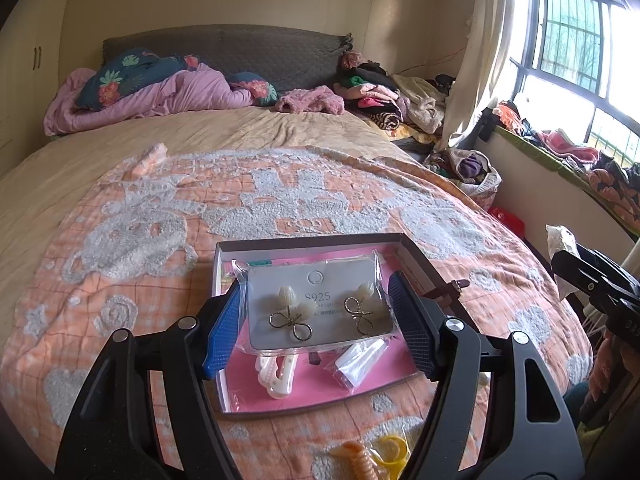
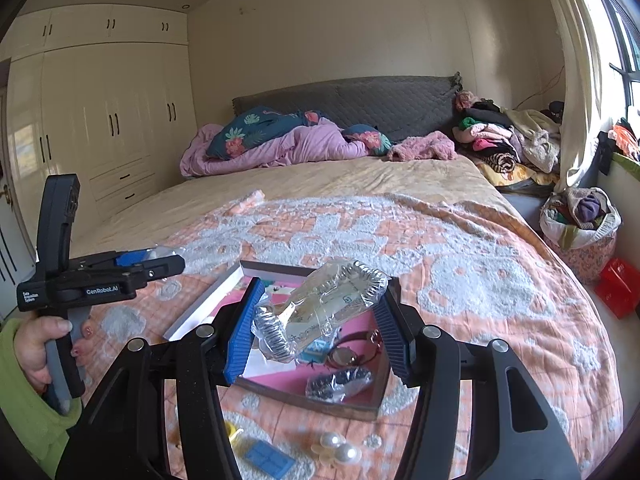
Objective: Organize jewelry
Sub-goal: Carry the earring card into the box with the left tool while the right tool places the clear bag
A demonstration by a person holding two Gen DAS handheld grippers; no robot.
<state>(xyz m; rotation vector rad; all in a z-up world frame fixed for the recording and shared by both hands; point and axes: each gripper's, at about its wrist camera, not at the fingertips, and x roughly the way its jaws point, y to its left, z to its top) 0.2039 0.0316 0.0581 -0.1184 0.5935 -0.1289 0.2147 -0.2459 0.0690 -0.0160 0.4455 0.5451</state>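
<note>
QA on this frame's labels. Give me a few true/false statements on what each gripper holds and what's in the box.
1. The left gripper holds a bagged earring card with two earrings on it. True.
2. The right gripper is empty. False: its fingers hold a clear plastic bag above the box.
3. A watch lies in the pink-lined box. True.
4. The box sits on a wooden table. False: it rests on an orange-and-white bedspread.
5. Two pearl-like beads lie inside the box. False: they lie on the bedspread, on the near side of the box.
</note>
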